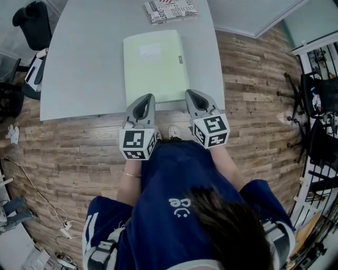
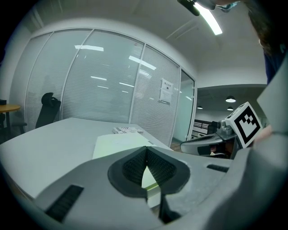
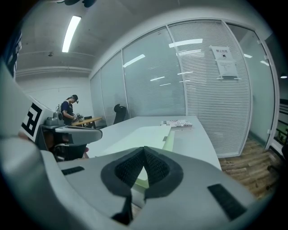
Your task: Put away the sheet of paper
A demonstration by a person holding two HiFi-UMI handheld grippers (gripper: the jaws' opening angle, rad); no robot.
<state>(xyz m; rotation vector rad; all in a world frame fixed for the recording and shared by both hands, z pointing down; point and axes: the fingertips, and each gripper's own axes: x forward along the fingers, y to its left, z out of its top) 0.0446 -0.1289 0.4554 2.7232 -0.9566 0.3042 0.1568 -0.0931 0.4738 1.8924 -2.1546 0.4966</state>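
Note:
A pale green folder lies flat on the grey table, near its front edge. My left gripper is shut and empty, its tips just over the table edge at the folder's near left corner. My right gripper is shut and empty too, by the folder's near right corner. In the left gripper view the folder stretches away beyond the closed left gripper. The right gripper view shows the folder past the closed right gripper. No loose sheet of paper is visible.
A stack of printed booklets lies at the table's far edge. A black office chair stands at the far left, racks at the right. Glass partition walls stand behind the table. A person works at a distant desk.

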